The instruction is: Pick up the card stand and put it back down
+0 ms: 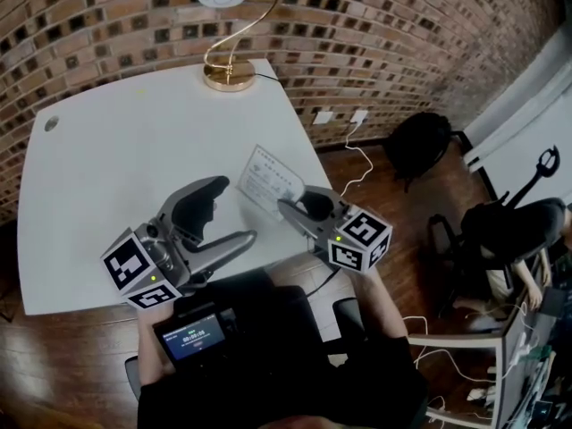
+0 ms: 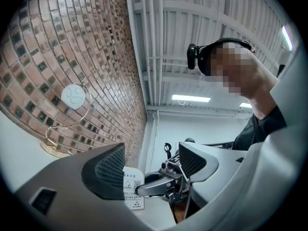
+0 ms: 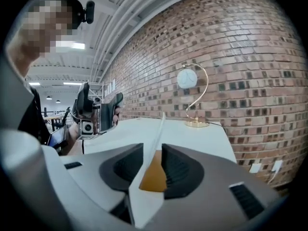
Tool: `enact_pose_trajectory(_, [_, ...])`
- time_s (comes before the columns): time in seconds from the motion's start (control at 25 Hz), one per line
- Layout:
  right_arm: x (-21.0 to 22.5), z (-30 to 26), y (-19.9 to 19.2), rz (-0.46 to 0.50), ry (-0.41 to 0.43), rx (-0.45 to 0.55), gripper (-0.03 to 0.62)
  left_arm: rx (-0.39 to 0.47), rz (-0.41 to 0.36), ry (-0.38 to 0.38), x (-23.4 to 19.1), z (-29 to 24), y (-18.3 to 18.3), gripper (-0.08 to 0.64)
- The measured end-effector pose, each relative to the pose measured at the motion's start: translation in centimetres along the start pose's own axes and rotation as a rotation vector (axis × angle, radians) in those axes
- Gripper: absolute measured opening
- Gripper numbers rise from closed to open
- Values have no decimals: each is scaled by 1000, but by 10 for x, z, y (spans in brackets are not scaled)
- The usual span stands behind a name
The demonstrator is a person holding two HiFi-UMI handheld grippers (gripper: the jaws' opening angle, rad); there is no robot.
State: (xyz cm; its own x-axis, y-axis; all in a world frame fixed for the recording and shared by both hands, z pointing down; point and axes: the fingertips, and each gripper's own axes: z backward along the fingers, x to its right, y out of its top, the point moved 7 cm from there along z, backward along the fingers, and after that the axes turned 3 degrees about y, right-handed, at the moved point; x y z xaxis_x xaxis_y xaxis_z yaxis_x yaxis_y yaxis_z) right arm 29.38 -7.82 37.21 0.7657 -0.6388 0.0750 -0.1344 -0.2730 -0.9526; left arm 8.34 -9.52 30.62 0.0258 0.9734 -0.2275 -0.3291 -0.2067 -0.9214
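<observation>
The card stand (image 1: 268, 179) is a white printed card upright on the white table (image 1: 116, 150), near its right front edge. My right gripper (image 1: 295, 206) reaches it from the front. In the right gripper view the card (image 3: 156, 134) shows edge-on between the two jaws of the right gripper (image 3: 152, 162), its orange base (image 3: 154, 177) low in the gap; the pads stand apart around it, not pressing. My left gripper (image 1: 231, 213) hovers to the card's left, open and holding nothing. In the left gripper view the card stand (image 2: 132, 191) shows just past the left jaw.
A gold lamp (image 1: 231, 70) with a white globe stands at the table's far edge against the brick wall. A black chair (image 1: 420, 146) and trailing cables lie on the wooden floor to the right. A seated person (image 1: 518, 231) is at far right.
</observation>
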Motion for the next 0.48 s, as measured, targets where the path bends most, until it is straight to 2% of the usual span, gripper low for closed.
enact_pose_trajectory(0.24, [0, -35, 4, 21, 40, -49, 136, 7, -15, 36, -5, 14, 6, 351])
enact_pose_trajectory(0.32, [1, -43, 5, 19, 56, -46, 74, 12, -19, 53, -6, 20, 9, 351])
enact_pose_trajectory(0.4, [4, -49, 7, 6, 79, -35, 71, 17, -21, 68, -7, 24, 11, 351])
enact_pose_trajectory(0.48, [6, -54, 9, -12, 103, -25, 36, 21, -24, 82, -9, 30, 12, 351])
